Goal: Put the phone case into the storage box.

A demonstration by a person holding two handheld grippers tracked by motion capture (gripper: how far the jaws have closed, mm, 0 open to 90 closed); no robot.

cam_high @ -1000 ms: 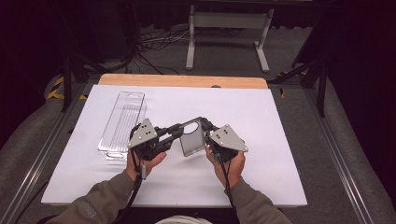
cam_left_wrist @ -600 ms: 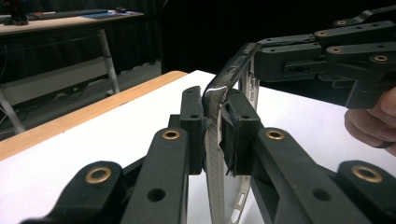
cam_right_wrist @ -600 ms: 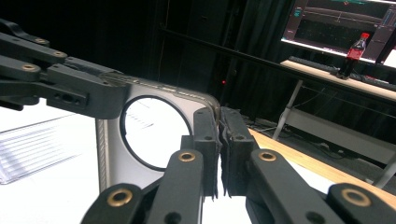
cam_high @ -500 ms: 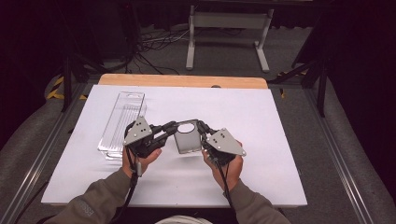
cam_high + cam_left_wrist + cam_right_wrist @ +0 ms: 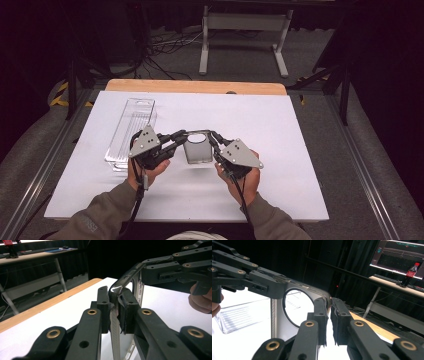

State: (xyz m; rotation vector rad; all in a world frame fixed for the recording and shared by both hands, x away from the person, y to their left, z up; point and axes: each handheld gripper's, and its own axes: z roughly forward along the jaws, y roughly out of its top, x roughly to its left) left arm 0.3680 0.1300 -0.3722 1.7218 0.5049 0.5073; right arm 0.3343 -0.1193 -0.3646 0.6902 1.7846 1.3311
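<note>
A grey translucent phone case with a round hole near its top stands upright on the white table, held from both sides. My left gripper is shut on its left edge; in the left gripper view the pads clamp the case's rim. My right gripper holds the opposite top corner. In the right gripper view that corner sits at the tips of my right gripper, whose jaws have just been opening slightly, with a thin slit between the pads. The case's back runs leftward toward the left gripper.
A long clear plastic tray lies on the white table left of the hands. A wooden strip runs along the table's far edge. A metal frame and cables stand on the floor beyond. A bottle stands on a far desk.
Both hands have shifted slightly toward the near side. The case has swung from a tilted pose to upright, its lower edge down at the table.
</note>
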